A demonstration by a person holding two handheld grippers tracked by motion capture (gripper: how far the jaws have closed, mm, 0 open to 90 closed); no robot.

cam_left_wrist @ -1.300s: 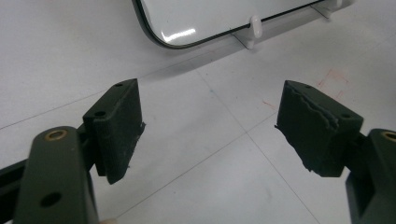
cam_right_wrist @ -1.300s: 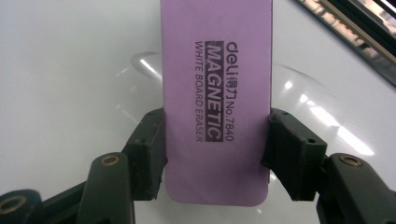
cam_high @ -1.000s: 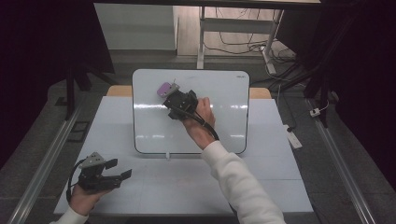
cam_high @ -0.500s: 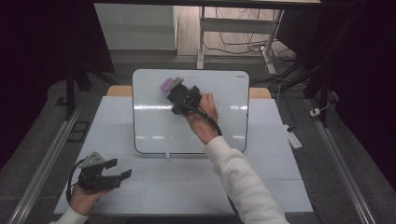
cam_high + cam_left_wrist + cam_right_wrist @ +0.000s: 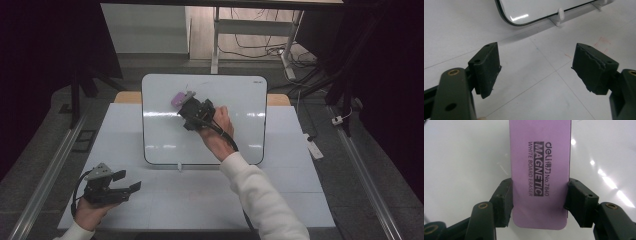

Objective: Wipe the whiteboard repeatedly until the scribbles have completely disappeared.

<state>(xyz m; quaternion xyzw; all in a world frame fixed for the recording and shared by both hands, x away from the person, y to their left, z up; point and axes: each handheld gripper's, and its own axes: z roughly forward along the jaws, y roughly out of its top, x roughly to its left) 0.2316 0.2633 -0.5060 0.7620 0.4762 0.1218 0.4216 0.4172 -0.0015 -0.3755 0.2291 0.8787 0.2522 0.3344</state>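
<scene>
A: Where is the eraser?

B: The purple eraser (image 5: 178, 98) lies against the whiteboard (image 5: 165, 135), in the board's upper left part. In the right gripper view the eraser (image 5: 539, 170) reads "deli MAGNETIC WHITE BOARD ERASER No.7840".

A: Who has it?

B: The right gripper (image 5: 192, 111). Its two black jaws press on the eraser's long sides near one end, and the rest of the eraser sticks out past them over the board (image 5: 461, 157). The right hand (image 5: 216, 135) reaches in over the lower half of the board.

A: And the left gripper?

B: The left gripper (image 5: 112, 186) sits below the board's lower left corner, over the table (image 5: 280, 195), held in the left hand (image 5: 87, 212). Its jaws stand wide apart with nothing between them; in the left gripper view the gripper (image 5: 536, 72) looks across bare table (image 5: 454, 30) toward the board's bottom edge (image 5: 534, 12) and a white foot (image 5: 560, 13) under it.

A: Is the board flat?

B: I cannot tell; it rests on small white feet at its lower edge.
</scene>
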